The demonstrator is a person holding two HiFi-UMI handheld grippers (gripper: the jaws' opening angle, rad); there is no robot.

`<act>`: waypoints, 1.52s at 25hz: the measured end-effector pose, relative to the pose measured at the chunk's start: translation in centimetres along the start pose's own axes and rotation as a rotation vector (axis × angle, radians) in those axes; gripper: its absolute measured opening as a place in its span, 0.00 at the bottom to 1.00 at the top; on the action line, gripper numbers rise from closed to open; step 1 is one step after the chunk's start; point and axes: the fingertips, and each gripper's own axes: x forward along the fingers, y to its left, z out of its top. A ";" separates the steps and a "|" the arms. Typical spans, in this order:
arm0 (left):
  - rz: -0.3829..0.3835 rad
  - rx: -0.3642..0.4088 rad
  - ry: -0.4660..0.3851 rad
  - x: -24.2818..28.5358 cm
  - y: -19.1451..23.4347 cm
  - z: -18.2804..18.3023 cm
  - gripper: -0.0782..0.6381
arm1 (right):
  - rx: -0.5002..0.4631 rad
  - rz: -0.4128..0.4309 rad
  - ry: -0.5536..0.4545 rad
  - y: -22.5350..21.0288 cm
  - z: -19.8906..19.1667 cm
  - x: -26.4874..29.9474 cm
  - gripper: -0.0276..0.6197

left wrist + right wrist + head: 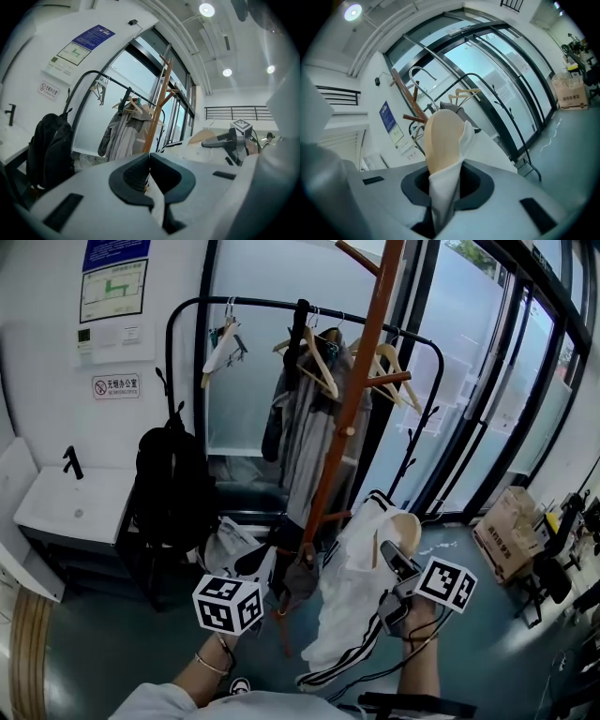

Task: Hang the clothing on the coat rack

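A white garment with black stripes (352,606) hangs on a pale wooden hanger (405,529). My right gripper (394,563) is shut on the hanger's end and the cloth over it, shown close up as wood (443,140) and white cloth (445,197). The hanger's metal hook (419,70) points up. Just left of the garment stands the orange-brown coat rack (352,399), with pegs up its pole. My left gripper (262,563) is low beside the pole's foot, its jaws together with nothing between them. From it I see the rack (159,112) and the right gripper (213,143).
A black garment rail (281,306) behind the rack carries wooden hangers and grey coats (305,437). A black backpack (169,484) hangs at its left end, next to a white sink counter (66,502). Glass doors run along the right, with a cardboard box (506,531) on the floor.
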 end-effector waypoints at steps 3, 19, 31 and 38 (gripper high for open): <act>0.019 0.013 0.006 0.5 0.7 0.5 0.12 | -0.044 0.001 -0.005 0.8 1.5 0.6 0.15; -0.037 0.059 -0.049 4.4 -1.2 4.7 0.12 | -0.240 -0.025 -0.006 3.6 7.8 2.8 0.14; -0.063 0.140 -0.102 5.5 -3.0 8.3 0.12 | -0.362 -0.052 -0.010 5.6 11.8 4.1 0.10; -0.056 0.151 -0.128 5.5 -2.2 9.6 0.12 | -0.370 -0.047 0.003 6.6 13.6 5.6 0.10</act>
